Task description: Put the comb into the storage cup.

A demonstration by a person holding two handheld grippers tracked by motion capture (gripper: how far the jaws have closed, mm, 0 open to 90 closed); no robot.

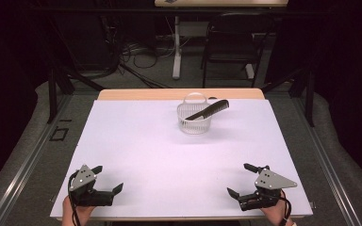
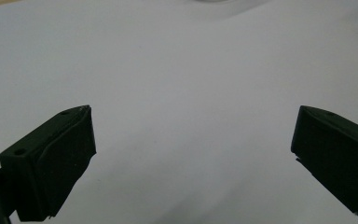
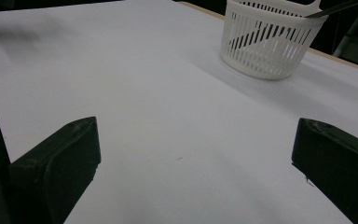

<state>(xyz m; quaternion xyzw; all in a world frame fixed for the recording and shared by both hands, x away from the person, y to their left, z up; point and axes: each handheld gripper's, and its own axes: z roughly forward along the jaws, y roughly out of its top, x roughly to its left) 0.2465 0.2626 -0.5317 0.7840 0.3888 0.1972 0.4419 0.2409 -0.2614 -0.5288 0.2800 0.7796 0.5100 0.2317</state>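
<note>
1. High view first: both grippers sit at the near edge of the white table (image 1: 136, 155), the left gripper (image 1: 109, 180) near left and the right gripper (image 1: 247, 179) near right, each with jaws spread wide and nothing between them.
2. Far centre, well apart from both, stands the white basket (image 1: 194, 123), and the black comb (image 1: 208, 110) lies in it.
3. The comb's long axis is tilted: its low end is down inside the basket, its upper end pokes out over the rim towards the far right.
4. From the right gripper view, the basket (image 3: 268, 44) sits ahead and to the right, the comb's dark shape showing through its slats.
5. The left gripper view looks along open jaws across bare white surface.
6. Risk, as I judge it: the basket looks light, so a pull on the comb's overhanging end could tip or drag it.
7. Also, the comb is thin; a pinch across its teeth may slip, so closing flat on the spine seems safer.
</note>
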